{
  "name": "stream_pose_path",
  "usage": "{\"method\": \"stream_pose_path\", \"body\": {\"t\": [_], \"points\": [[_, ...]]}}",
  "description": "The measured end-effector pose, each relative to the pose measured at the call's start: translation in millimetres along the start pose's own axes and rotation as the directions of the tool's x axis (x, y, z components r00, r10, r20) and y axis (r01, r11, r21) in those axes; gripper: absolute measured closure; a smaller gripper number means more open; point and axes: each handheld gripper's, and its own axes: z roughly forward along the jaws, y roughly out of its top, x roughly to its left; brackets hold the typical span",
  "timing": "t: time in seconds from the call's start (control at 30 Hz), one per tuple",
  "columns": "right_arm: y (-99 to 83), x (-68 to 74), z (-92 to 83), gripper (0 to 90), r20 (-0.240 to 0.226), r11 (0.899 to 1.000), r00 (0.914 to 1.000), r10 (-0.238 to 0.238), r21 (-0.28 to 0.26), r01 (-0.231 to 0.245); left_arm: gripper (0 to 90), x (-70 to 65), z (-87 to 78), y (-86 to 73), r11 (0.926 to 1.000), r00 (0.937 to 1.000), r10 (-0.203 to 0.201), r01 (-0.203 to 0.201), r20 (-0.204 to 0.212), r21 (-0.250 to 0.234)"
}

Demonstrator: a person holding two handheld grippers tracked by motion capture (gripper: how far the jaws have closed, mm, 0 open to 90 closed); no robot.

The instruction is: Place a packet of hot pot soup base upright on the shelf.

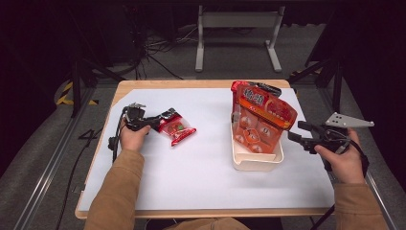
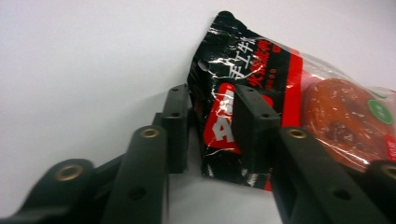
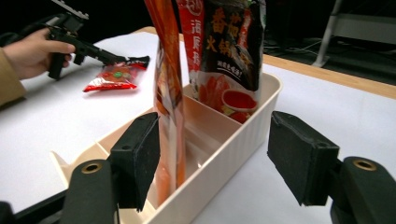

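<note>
1. Left gripper [image 2: 212,126] pinching black end of small snack packet [image 1: 176,128], flat on table, well left of cream bin [image 1: 256,162].
2. Right gripper [image 3: 212,161] spread, hovering beside bin.
3. Step: pickup. Next: lift pkt, carry to bin, drop in w/o knocking upright bags [image 1: 262,120].

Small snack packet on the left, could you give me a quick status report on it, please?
Left gripper shut on small snack packet, flat on white sheet. Right gripper open beside cream bin, holding nothing. Path to bin looks clear.

High view overhead facing forward, gripper views close, sharing snack packet [image 1: 176,128]
</note>
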Motion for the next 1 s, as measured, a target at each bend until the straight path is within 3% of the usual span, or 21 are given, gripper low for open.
{"method": "stream_pose_path", "body": {"t": [0.23,0.4,0.77,1.0], "points": [[-0.6,-0.7,0.7,35.7,-0.003,1.0,1.0,-0.001,0.005,0.001,86.7,-4.8,0.3,-1.0,0.9989,0.9994,0.035,-0.035,-0.007,0.03],[-0.6,0.3,1.2,37.0,-0.006,1.0,1.0,-0.001,0.01,0.001,89.7,-7.2,-0.3,-0.7,0.998,0.9989,0.047,-0.047,-0.002,0.041],[0.4,-0.6,-3.9,44.0,0.0,1.0,1.0,-0.004,0.0,0.004,90.0,-12.6,-10.7,2.5,0.9976,0.9976,0.069,-0.069,-0.008,-0.008],[1.1,-0.5,-5.8,45.3,0.002,1.0,1.0,-0.004,-0.004,0.004,90.0,-21.8,-26.7,7.3,0.9937,0.9959,0.09,-0.089,0.01,-0.068]]}}
